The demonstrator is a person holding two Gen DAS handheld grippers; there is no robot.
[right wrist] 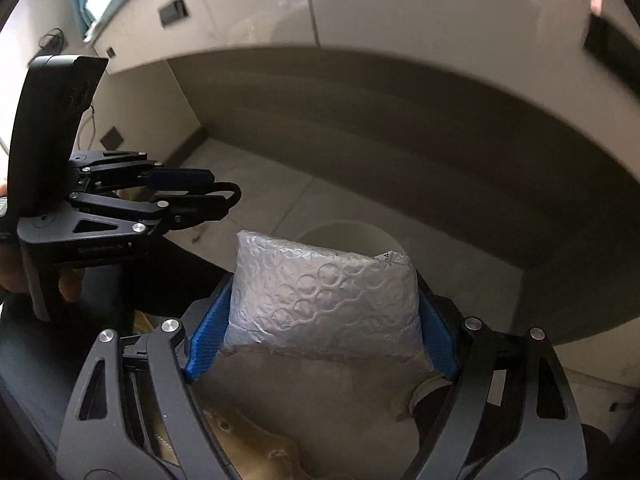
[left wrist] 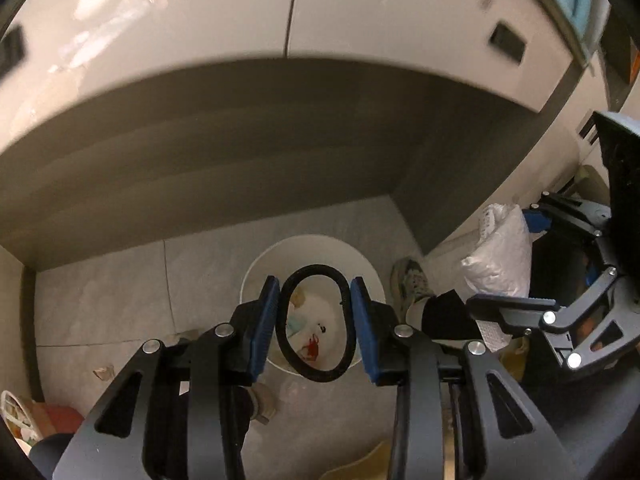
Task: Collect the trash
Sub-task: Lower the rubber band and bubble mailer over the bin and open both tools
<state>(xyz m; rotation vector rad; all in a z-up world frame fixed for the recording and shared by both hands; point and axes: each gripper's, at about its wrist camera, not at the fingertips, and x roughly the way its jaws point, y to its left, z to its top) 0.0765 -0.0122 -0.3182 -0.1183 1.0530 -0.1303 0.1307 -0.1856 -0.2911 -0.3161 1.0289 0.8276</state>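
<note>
Nearest the lens in the left wrist view, the left gripper [left wrist: 314,322] has its 2 blue pads pressed narrow against the sides of a black rubber ring [left wrist: 347,312], squeezing it into a tall oval. Through and below that ring, at 6 o'clock of the tiled floor, stands the white trash bin [left wrist: 256,276], already holding a few scraps, 1 of them red. At about 3 o'clock of the bin a shoe [left wrist: 412,280] is planted on the tiles. Further toward 3 o'clock the right gripper [left wrist: 516,276] comes into view, carrying a silver bubble mailer [left wrist: 500,256].

In the right wrist view that same mailer [right wrist: 324,300] fills the middle, clamped at both short ends between jaws standing wide; it bulges a little between the pads. The bin's rim [right wrist: 352,230] peeks out behind it at 12 o'clock, and the left gripper [right wrist: 224,196] with its ring sits at 10 o'clock.

Both pieces of trash appear to be in the carry-to-bin step, with the drop not yet made. The ring looks roughly lined up over the bin mouth. The mailer seems to sit short of the rim, so I judge the right hand needs to reach forward over the opening before both sets of jaws let go.
</note>
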